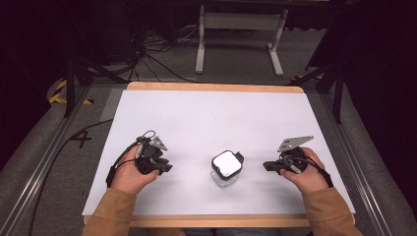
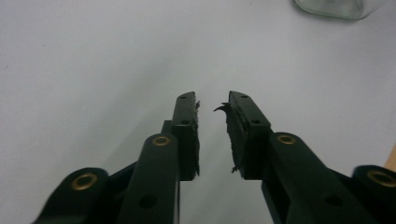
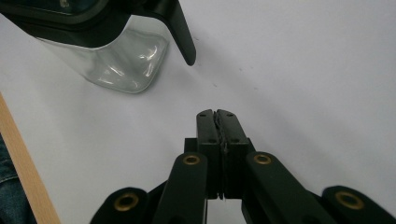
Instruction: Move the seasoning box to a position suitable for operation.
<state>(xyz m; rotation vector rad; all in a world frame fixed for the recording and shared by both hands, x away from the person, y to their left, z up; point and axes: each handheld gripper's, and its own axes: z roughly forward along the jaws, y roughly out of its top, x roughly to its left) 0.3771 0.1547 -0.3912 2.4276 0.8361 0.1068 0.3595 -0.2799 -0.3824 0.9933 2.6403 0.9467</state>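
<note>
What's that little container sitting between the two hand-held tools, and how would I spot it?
Start at the white table top with its wooden edging. Near the front edge, between the left gripper and the right gripper, stands a small clear glass jar. It has a square white lid framed in black with side clips, and touches neither gripper.

Clear glossy glass jar (image 1: 226,173), matt white tabletop (image 1: 206,118)

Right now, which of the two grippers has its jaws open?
The left gripper: a clear gap shows between its pads, nothing in it. The right gripper has its pads pressed together, empty. The jar stands between them, untouched.
</note>
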